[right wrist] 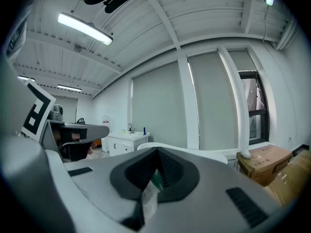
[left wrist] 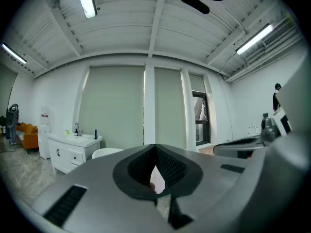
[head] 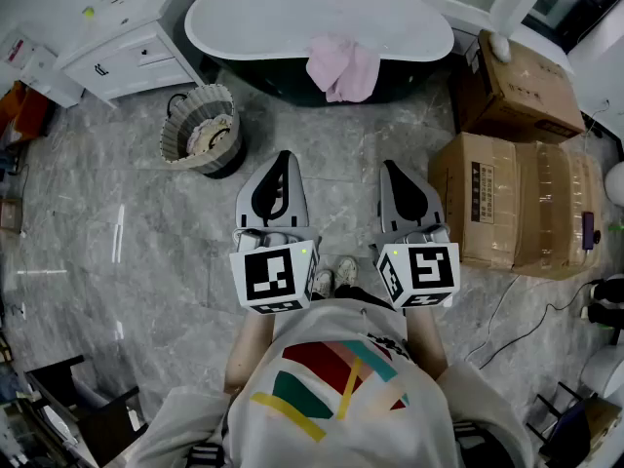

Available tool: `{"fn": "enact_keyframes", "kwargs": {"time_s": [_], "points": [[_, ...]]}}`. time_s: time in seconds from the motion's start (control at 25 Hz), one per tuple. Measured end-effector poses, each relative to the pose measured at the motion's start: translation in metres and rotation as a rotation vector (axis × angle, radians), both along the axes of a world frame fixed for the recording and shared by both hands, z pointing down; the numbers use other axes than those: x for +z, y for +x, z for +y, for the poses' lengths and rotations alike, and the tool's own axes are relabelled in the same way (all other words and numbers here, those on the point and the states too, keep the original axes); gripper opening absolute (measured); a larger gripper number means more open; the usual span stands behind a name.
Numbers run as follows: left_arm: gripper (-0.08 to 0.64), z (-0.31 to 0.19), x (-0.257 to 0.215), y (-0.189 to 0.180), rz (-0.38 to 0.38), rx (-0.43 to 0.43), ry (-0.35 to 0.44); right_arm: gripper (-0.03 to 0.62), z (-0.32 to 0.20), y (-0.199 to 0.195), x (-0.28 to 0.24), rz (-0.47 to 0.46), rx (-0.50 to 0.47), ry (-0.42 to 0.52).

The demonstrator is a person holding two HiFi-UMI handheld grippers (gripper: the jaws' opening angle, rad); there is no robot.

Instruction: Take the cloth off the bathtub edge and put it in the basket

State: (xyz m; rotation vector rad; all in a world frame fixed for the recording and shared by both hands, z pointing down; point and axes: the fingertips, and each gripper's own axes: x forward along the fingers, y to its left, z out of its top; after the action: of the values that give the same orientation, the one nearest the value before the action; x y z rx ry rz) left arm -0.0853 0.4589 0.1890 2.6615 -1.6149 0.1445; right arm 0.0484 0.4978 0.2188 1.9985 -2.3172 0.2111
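Note:
A pink cloth hangs over the near edge of the white-rimmed bathtub. A woven basket with a striped lining stands on the floor, left of the tub and in front of it. My left gripper and right gripper are held side by side over the floor, well short of the tub, pointing toward it. Both are shut with nothing in them. In the left gripper view the jaws meet at the tip; in the right gripper view the jaws also meet.
Large cardboard boxes are stacked at the right, beside the tub's end. A white vanity cabinet stands at the back left. The floor is grey marble tile. A cable trails across the floor at the right.

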Motion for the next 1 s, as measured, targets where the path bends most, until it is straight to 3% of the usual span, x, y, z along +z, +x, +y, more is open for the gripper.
{"fn": "enact_keyframes", "kwargs": {"time_s": [0.52,0.68,1.0], "points": [[0.017,-0.023,0.006,0.007,0.005,-0.021,0.002,0.012,-0.016,0.016,0.006,0.027,-0.002,-0.007],[0.017,-0.032,0.01,0.014,0.007,-0.021,0.003,0.012,-0.02,0.033,0.012,0.045,0.052,-0.013],[0.017,-0.042,0.01,0.044,0.05,-0.022,-0.002,0.012,-0.027,0.073,0.023,0.07,0.069,-0.063]]}}
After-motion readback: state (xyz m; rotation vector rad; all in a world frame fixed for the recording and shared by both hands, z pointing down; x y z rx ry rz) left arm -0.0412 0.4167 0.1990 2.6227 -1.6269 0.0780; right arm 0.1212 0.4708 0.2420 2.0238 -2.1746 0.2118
